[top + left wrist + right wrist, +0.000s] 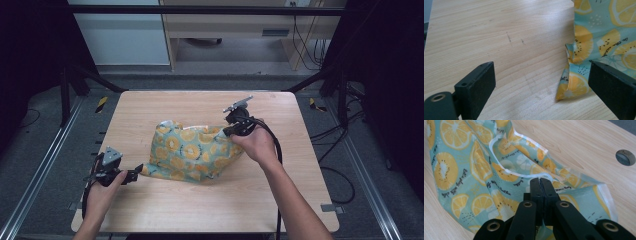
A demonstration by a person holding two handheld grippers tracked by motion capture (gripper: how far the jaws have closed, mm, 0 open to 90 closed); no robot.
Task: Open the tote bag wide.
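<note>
A teal cloth bag printed with yellow lemon slices [192, 152] lies crumpled in the middle of the wooden table [150, 107]. My right gripper [229, 131] is shut on the bag's white-trimmed rim [524, 173] at its right end, and holds that edge slightly raised. My left gripper [137, 172] is at the bag's lower left corner [571, 87], jaws wide open, the corner lying just inside the right jaw. Nothing is pinched between the left fingers [477, 86].
The table's front edge runs close below my left hand [100, 195]. A round hole [626, 157] sits in the tabletop beyond the bag. Black frame posts [67, 85] and cables [340, 145] flank the table; a desk [230, 25] stands behind it.
</note>
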